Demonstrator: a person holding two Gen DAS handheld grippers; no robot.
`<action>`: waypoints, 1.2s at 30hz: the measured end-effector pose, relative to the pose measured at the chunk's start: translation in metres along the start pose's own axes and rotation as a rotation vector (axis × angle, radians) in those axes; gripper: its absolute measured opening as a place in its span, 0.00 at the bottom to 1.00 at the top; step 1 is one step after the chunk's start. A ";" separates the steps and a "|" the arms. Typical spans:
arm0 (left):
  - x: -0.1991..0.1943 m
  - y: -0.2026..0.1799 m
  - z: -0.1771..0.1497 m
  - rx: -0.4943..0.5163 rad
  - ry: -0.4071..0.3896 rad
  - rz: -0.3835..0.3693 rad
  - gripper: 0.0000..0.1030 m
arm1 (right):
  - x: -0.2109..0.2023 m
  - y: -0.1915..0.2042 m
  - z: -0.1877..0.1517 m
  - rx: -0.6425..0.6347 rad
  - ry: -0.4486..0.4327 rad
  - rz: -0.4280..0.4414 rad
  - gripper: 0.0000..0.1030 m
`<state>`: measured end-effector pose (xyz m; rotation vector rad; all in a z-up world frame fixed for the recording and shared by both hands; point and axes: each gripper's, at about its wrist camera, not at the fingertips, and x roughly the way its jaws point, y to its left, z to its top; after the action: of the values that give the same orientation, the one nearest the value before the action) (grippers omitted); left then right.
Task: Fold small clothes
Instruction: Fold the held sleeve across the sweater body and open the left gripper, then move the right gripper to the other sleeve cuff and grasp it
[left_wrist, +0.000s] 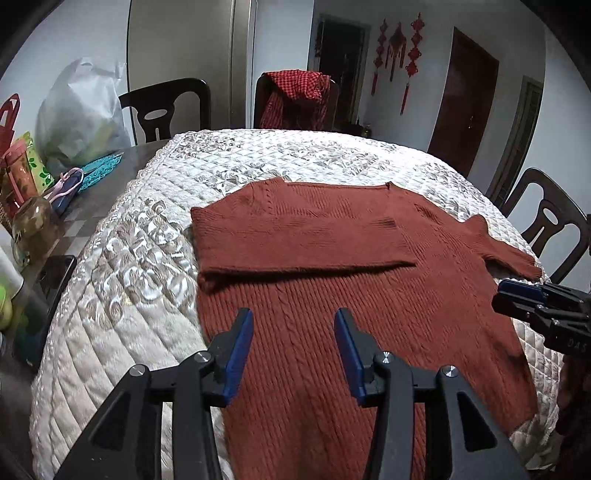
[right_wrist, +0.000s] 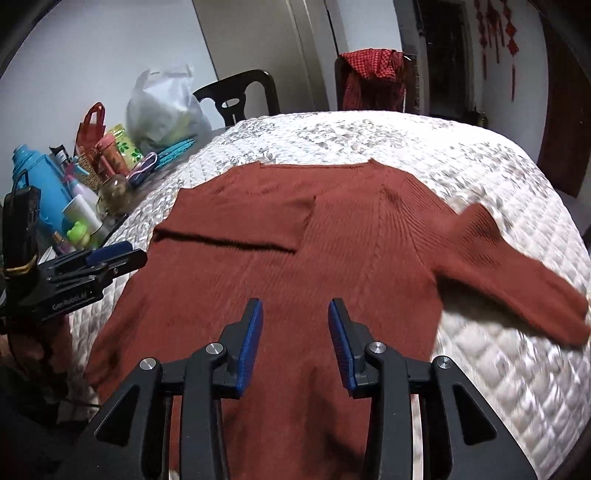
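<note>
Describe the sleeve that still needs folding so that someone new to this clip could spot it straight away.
On the quilted white cover lies a rust-red knit sweater. One sleeve is already folded flat across its chest; the other sleeve sticks out sideways onto the quilt. It is the only part lying off the sweater's body.

bare quilt (right_wrist: 480, 177) right of sweater (right_wrist: 295, 266); clutter (right_wrist: 74, 199) crowds left.
</note>
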<state>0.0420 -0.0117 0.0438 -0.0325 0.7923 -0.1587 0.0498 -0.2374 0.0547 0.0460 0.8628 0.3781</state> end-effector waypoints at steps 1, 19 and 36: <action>0.000 -0.001 -0.001 -0.001 0.002 0.000 0.47 | -0.002 -0.002 -0.003 0.005 0.000 -0.005 0.37; 0.006 -0.019 -0.002 0.035 0.017 -0.004 0.47 | -0.009 -0.031 -0.017 0.089 0.004 -0.050 0.37; 0.039 -0.019 0.010 0.051 0.051 0.005 0.51 | -0.024 -0.120 -0.035 0.389 -0.016 -0.186 0.53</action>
<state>0.0737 -0.0366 0.0246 0.0218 0.8388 -0.1756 0.0460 -0.3614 0.0264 0.3255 0.9067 0.0321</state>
